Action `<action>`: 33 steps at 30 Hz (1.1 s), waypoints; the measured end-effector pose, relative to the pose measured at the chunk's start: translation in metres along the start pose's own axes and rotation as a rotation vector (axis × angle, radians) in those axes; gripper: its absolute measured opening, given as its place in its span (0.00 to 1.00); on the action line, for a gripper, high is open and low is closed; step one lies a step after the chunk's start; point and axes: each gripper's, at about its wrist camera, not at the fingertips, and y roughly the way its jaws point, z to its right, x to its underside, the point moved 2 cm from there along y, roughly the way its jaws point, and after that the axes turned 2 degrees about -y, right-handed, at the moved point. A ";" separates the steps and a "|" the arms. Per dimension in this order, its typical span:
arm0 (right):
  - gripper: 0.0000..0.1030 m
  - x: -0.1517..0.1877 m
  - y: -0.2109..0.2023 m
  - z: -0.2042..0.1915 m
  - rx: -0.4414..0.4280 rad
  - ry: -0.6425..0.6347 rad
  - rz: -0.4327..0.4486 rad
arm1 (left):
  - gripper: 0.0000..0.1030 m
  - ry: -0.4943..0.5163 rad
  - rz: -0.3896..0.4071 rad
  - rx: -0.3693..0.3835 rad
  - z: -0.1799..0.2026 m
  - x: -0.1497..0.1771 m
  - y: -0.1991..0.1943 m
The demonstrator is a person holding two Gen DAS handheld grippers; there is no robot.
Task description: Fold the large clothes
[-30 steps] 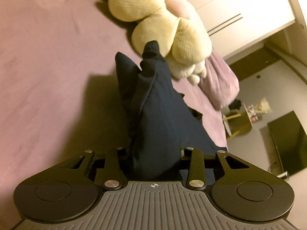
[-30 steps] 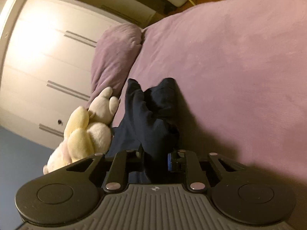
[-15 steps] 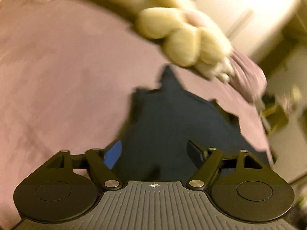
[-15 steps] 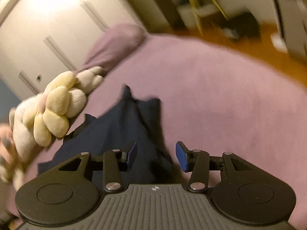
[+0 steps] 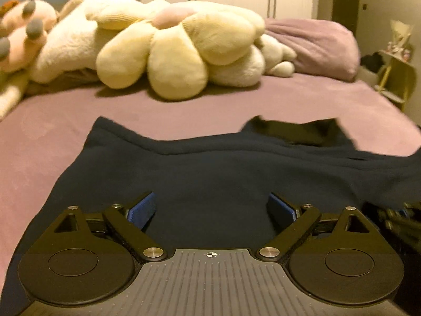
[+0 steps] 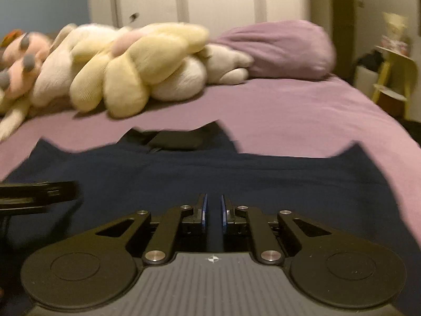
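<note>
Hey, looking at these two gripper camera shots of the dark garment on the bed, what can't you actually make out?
- Navy garment: its near part is hidden behind the gripper bodies in both views, so its type is unclear.
- Right gripper: nearly closed; whether it pinches cloth cannot be told.
- Plush toys: motion blur in the right wrist view.
- Shelf items: too small in the left wrist view.

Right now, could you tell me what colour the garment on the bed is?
Dark navy garment, plain; clearest in the left wrist view.

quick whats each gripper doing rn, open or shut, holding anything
left gripper: open wide, holding nothing, over the dark garment.
right gripper: nearly shut, narrow gap left; whether it pinches any cloth cannot be told.
</note>
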 end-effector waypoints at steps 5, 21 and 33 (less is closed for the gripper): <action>0.09 0.036 0.027 -0.010 0.030 -0.073 0.016 | 0.99 0.012 0.020 0.003 -0.009 0.012 0.018; 0.11 0.004 0.013 0.116 0.268 0.132 -0.002 | 0.99 -0.053 -0.026 -0.121 -0.071 -0.016 0.033; 0.12 0.028 0.023 0.144 0.240 0.229 0.025 | 1.00 -0.208 -0.070 -0.080 -0.097 -0.010 0.048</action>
